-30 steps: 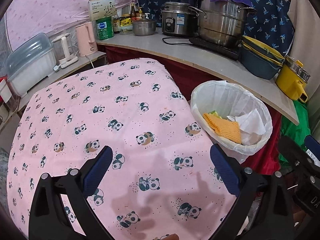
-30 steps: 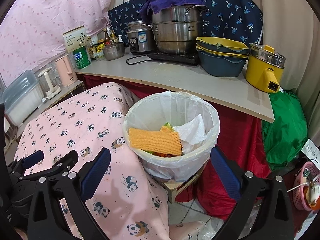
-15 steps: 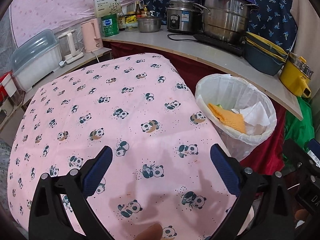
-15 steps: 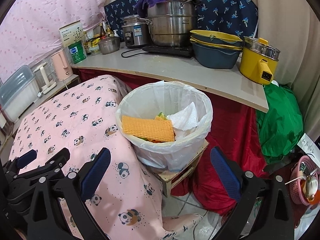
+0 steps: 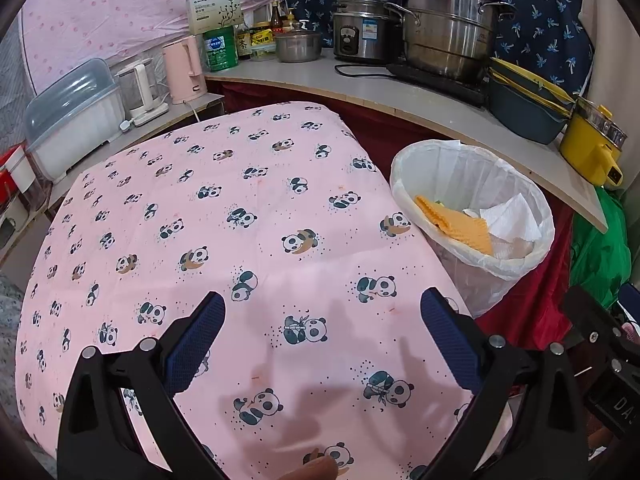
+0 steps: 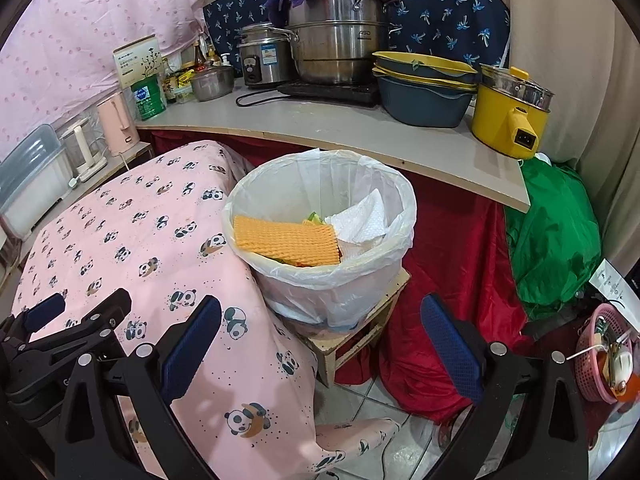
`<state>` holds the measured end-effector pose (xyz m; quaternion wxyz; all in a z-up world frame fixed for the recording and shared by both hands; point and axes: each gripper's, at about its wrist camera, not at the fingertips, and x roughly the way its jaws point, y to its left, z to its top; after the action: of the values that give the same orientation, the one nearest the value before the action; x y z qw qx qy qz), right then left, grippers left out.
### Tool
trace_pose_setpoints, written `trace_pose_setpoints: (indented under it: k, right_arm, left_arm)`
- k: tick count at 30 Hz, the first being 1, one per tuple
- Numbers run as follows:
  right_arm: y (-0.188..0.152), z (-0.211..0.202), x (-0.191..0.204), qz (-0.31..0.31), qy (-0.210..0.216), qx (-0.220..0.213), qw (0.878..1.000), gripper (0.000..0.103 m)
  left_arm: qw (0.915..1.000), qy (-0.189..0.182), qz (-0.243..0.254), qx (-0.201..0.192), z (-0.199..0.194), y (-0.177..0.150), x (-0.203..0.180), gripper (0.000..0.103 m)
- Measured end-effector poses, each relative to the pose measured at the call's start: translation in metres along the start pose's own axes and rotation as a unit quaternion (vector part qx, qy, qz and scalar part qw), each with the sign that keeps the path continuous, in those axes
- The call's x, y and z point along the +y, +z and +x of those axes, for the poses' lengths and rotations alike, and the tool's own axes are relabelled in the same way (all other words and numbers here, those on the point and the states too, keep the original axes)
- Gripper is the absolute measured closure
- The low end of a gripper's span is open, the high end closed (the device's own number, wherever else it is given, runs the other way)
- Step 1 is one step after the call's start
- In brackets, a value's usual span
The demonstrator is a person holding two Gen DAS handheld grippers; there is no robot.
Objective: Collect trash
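Orange cloth [image 6: 286, 240] lies crosswise atop bin [image 6: 320, 276], apparently flat.

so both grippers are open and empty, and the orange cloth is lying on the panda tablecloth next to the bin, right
Not quite. The orange cloth lies inside the white-lined bin, on top of the other trash, not on the panda tablecloth; the right wrist view shows it plainly. The left gripper and right gripper are indeed open and empty.

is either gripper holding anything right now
No. The left gripper and right gripper are both open with nothing between their fingers.
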<state>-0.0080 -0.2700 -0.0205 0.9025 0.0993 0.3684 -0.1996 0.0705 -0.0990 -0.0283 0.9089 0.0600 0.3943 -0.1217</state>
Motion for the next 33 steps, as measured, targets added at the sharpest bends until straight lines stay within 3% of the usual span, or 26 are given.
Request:
trace_pose_setpoints:
  k: [33]
  right_arm:
    - [-0.011,0.008,0.004,-0.011,-0.003,0.011,1.0,0.007]
  left_arm:
    - [1.0,0.005,0.002,0.008,0.002,-0.007,0.001,0.009]
